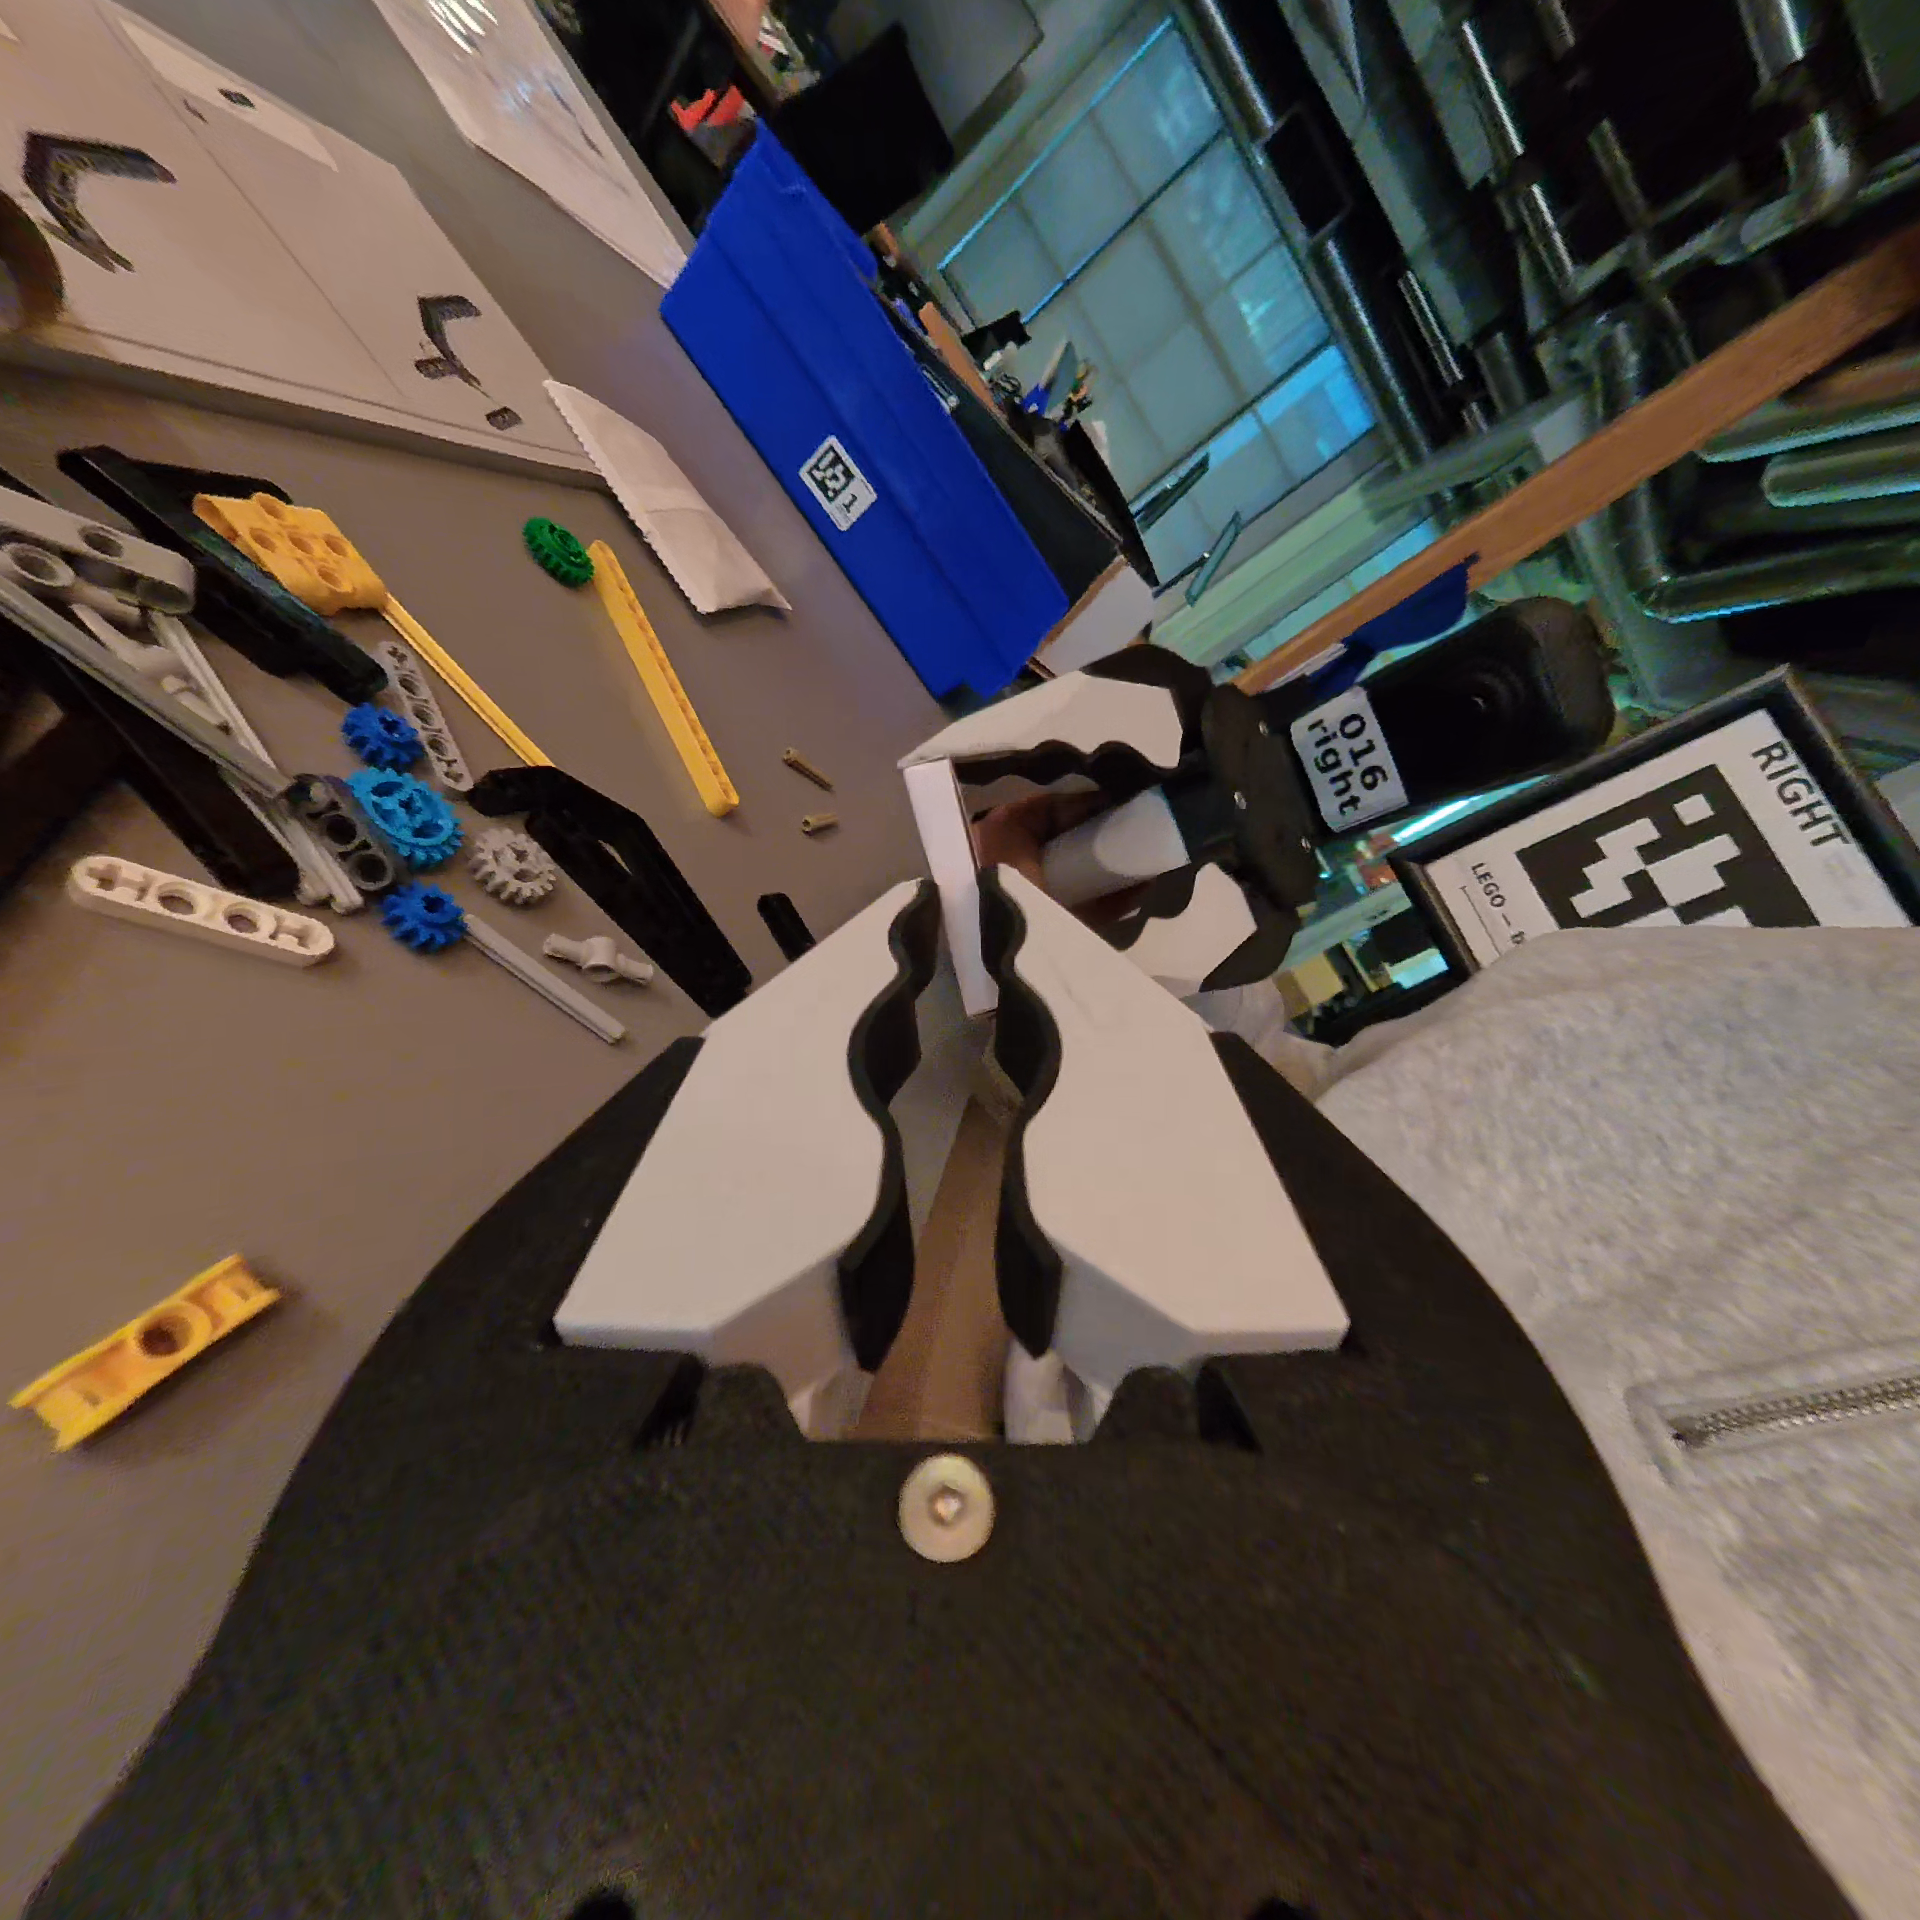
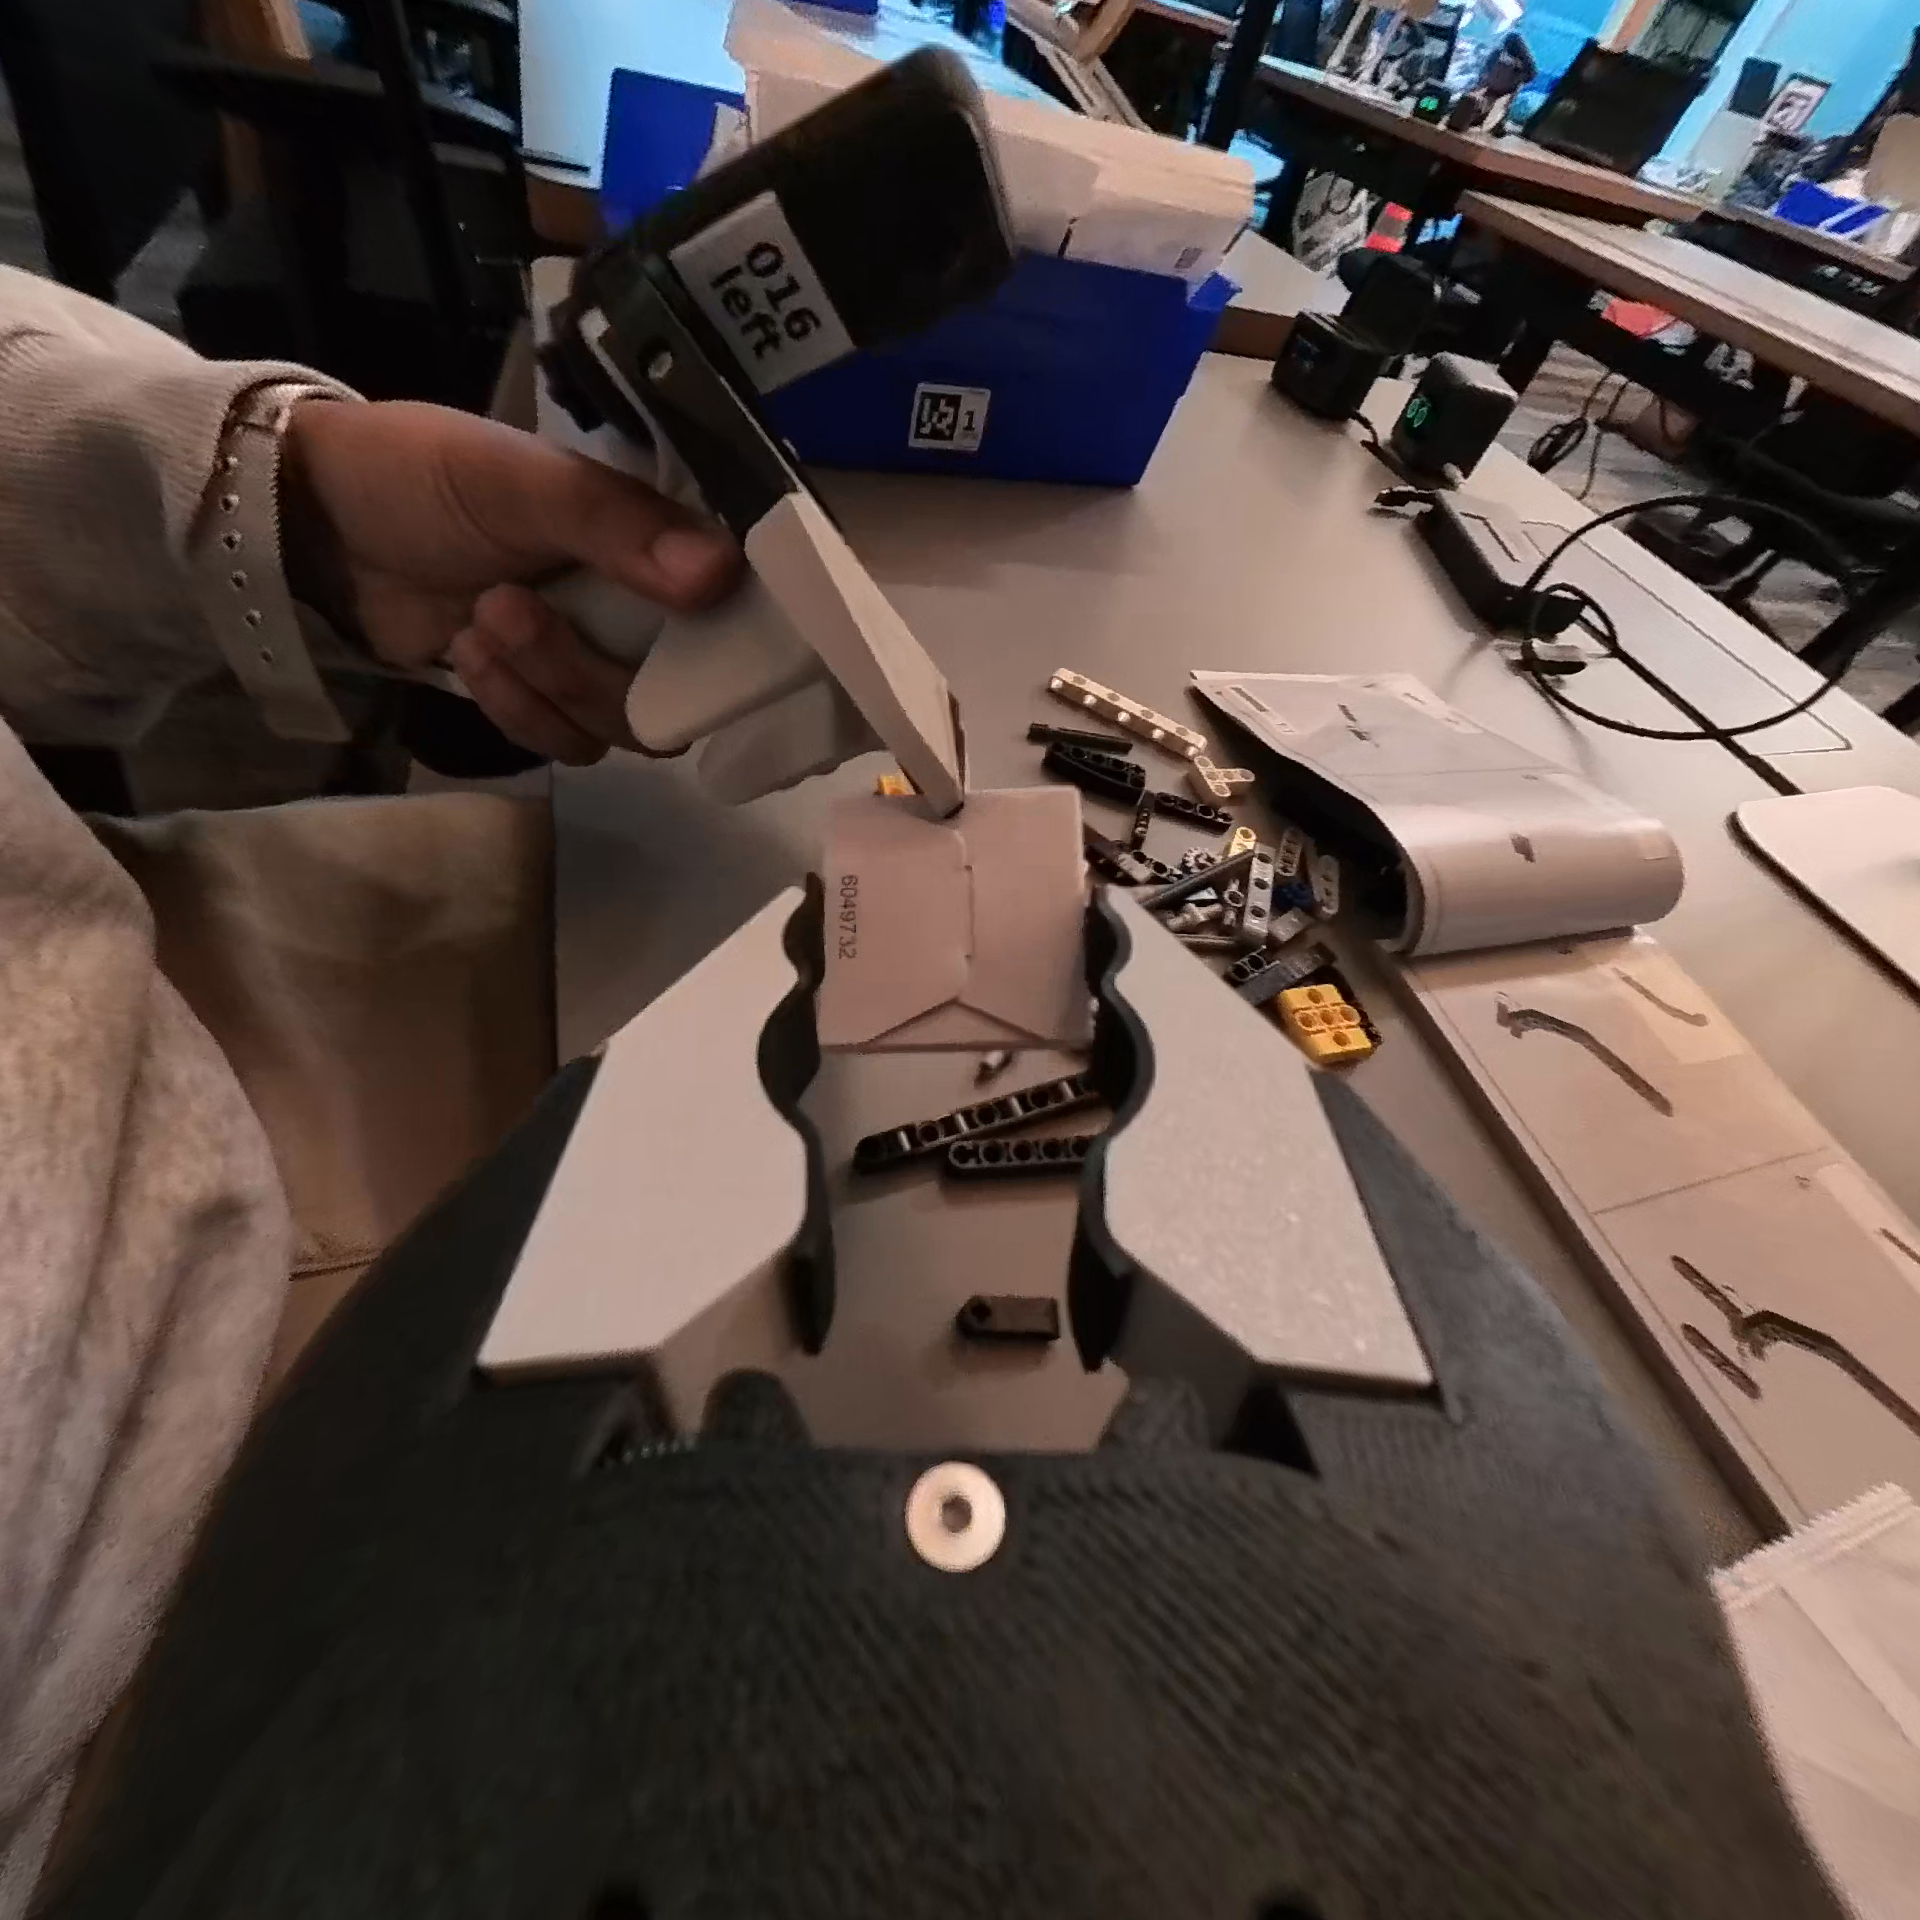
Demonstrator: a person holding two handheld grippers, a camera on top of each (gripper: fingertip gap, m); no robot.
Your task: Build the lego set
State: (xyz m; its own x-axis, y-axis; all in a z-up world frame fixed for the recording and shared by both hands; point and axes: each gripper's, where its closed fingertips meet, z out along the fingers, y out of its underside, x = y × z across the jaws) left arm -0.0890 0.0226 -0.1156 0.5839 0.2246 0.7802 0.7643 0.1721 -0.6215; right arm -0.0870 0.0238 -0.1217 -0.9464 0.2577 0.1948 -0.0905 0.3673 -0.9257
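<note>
A small white cardboard box (image 2: pixel 935 935) is held in the air between both grippers. My right gripper (image 2: pixel 951 904) is shut on its two sides. My left gripper (image 1: pixel 961 899) is shut on one thin edge of the box (image 1: pixel 940 831) and comes down onto its top in the right wrist view (image 2: pixel 940 795). The right gripper also shows beyond the box in the left wrist view (image 1: pixel 1049 842). Loose lego parts lie on the grey table (image 1: pixel 260 1143): blue gears (image 1: pixel 400 810), a long yellow beam (image 1: pixel 665 675), black beams (image 2: pixel 987 1127) and a small yellow block (image 2: pixel 1325 1023).
A blue bin (image 2: pixel 1039 353) stands at the table's back. A curled instruction booklet (image 2: pixel 1455 810) lies beside a pile of parts (image 2: pixel 1195 862). Printed sheets (image 2: pixel 1662 1195) lie on the right. A person's hand (image 2: pixel 468 582) and grey sleeve are on the left. Cables and small devices (image 2: pixel 1455 416) sit further back. The grippers are tip to tip, or close to it. The small yellow block (image 2: pixel 1325 1023) is about 15 cm from both grippers' fingertips. It is also in sight in the left wrist view (image 1: pixel 307 551).
</note>
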